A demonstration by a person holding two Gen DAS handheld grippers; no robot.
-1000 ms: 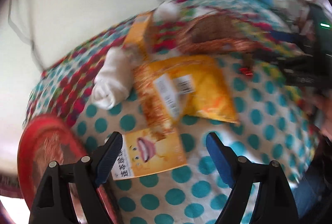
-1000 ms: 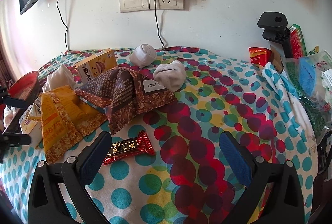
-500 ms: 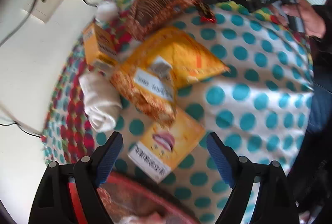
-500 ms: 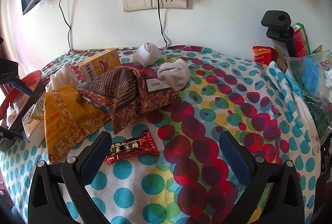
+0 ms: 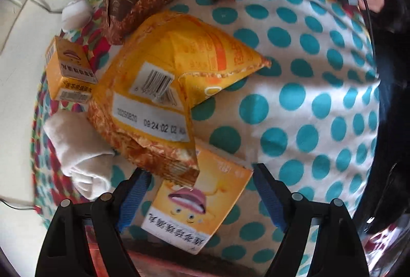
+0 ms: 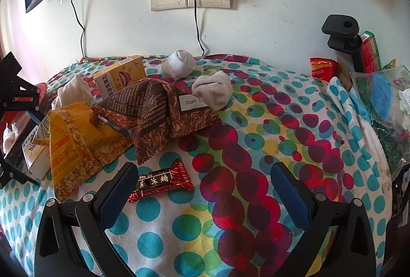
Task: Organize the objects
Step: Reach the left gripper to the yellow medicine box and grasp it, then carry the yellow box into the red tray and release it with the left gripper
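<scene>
The left gripper (image 5: 198, 196) hangs with jaws apart around a flat yellow cardboard box (image 5: 202, 202) at six o'clock on the polka-dot tabletop (image 5: 294, 102); the right gripper (image 6: 205, 190), jaws apart, flanks a red foil candy bar (image 6: 161, 181).

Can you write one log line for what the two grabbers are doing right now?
left gripper: open, around yellow box | right gripper: open, empty, near red candy | yellow bag: overlaps box

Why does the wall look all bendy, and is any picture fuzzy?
Right wrist view: the fisheye lens bows the wall and dims the corners, though the candy looks sharp. Left wrist view: the yellow box near the fingers is slightly blurred.
</scene>
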